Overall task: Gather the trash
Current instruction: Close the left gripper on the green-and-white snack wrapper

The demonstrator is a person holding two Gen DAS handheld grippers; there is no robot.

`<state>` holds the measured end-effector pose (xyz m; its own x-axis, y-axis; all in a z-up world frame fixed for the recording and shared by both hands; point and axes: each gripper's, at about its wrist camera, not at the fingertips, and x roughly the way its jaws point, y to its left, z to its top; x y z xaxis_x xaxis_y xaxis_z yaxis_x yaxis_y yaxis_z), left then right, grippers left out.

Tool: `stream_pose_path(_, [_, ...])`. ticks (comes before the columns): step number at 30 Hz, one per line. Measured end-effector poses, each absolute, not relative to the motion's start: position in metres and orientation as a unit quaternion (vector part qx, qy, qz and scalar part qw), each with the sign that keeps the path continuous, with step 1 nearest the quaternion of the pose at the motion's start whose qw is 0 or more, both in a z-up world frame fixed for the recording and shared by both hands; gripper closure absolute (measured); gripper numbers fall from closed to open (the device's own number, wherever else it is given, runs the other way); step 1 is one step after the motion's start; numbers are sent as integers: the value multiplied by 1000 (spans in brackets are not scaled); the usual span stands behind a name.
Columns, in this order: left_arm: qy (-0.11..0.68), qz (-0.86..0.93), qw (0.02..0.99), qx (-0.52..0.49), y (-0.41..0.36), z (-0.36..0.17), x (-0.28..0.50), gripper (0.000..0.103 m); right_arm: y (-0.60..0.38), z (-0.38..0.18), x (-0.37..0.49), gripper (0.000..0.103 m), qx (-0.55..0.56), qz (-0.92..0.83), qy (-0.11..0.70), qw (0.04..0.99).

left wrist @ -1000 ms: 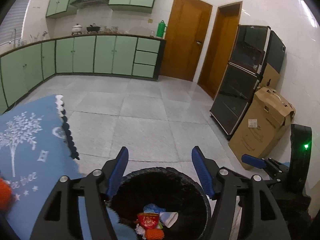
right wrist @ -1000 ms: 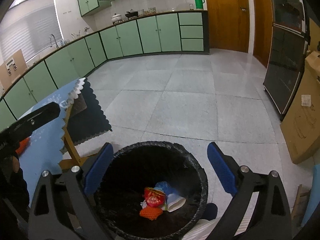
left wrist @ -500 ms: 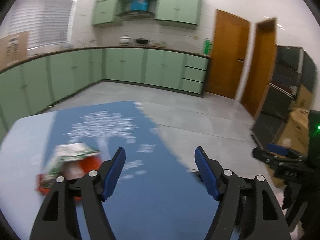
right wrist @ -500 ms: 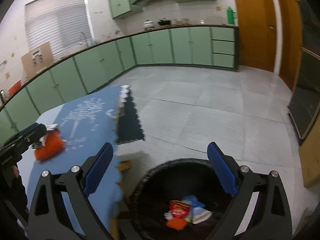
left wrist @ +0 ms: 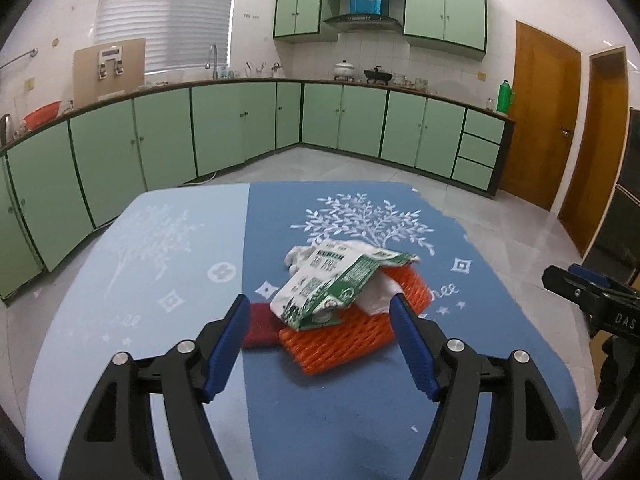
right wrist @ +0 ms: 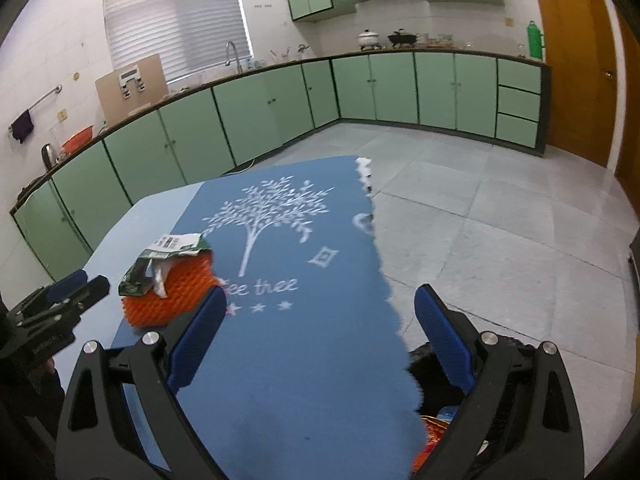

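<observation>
Over the worktop (left wrist: 160,420), the left gripper (left wrist: 320,344) has swung from the bin (right wrist: 436,372) to the remaining wrappers (left wrist: 340,288), fingers wide; right gripper (right wrist: 320,344) also wide, empty.

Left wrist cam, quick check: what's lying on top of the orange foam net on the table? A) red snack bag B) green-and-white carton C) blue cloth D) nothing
B: a crumpled green-and-white carton lies over the orange foam net, just ahead of the open left hand-held gripper.
</observation>
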<state>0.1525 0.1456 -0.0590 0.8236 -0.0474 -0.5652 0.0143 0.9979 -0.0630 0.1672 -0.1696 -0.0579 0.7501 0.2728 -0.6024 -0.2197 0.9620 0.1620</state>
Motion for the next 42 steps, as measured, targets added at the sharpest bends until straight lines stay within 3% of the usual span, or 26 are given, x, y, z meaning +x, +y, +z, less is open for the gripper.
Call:
stream_pose_path(23, [333, -21, 943, 12, 132, -82, 215, 33, -149, -71, 187, 11, 31, 132, 348, 928])
stream_pose_path(26, [328, -27, 944, 0, 134, -79, 215, 43, -147, -72, 189, 11, 30, 134, 351, 926])
stream_pose_path(30, [322, -40, 946, -21, 139, -76, 213, 63, -143, -73, 191, 11, 29, 139, 352, 925])
stream_pose_path(36, [308, -51, 948, -56, 149, -66, 204, 66, -133, -73, 192, 11, 20, 147, 352, 924])
stream_pose_path(40, [303, -48, 950, -57, 152, -59, 202, 79, -129, -73, 192, 11, 19, 152, 354, 923])
stream_pose_path(42, [308, -42, 948, -64, 156, -61, 206, 80, -126, -73, 192, 11, 18, 155, 354, 922])
